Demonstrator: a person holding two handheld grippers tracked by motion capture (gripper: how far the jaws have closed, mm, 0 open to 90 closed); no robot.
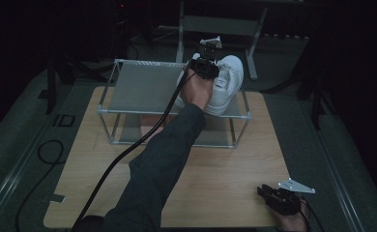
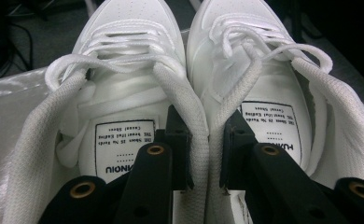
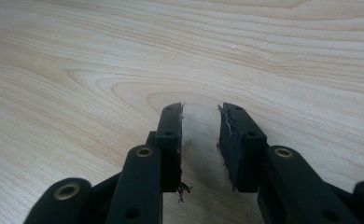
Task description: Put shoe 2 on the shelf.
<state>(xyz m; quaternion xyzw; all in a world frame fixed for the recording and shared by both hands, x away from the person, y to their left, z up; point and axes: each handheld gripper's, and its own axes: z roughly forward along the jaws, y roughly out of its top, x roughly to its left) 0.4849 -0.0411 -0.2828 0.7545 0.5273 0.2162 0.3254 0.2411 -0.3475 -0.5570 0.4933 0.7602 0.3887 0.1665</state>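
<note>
**Left tongs clamped on a pair of white shoes at the rack; right tongs idle on the bench**

Landmark: the metal-framed rack (image 1: 143, 92) that stands on the far half of the wooden bench (image 1: 225, 179).

Left tongs (image 1: 207, 65): held above the right end of the rack's top shelf, with the person's sleeve (image 1: 162, 159) reaching across the bench to them. In the left gripper view the left tongs (image 2: 207, 140) go down between two white shoes. One jaw sits inside the left shoe (image 2: 124, 84), the other inside the right shoe (image 2: 264, 79). The two inner collar walls, pressed side by side, are pinched between the jaws. State: clamped on the pair of shoes by their adjoining collars.

Shoes: in the high view the white shoes (image 1: 225, 87) sit at the right end of the rack's top shelf, partly hidden by the hand and the tongs. Whether the soles rest on the shelf or hang just above it cannot be told. The laces are tied loosely and a printed label shows on each insole.

Right tongs (image 1: 273, 195): well away from the rack, at the near right corner of the bench. In the right gripper view the right tongs (image 3: 199, 135) stand apart with only bare wood grain between them. State: open, nothing held. Frayed padding shows on the inner faces.
</note>
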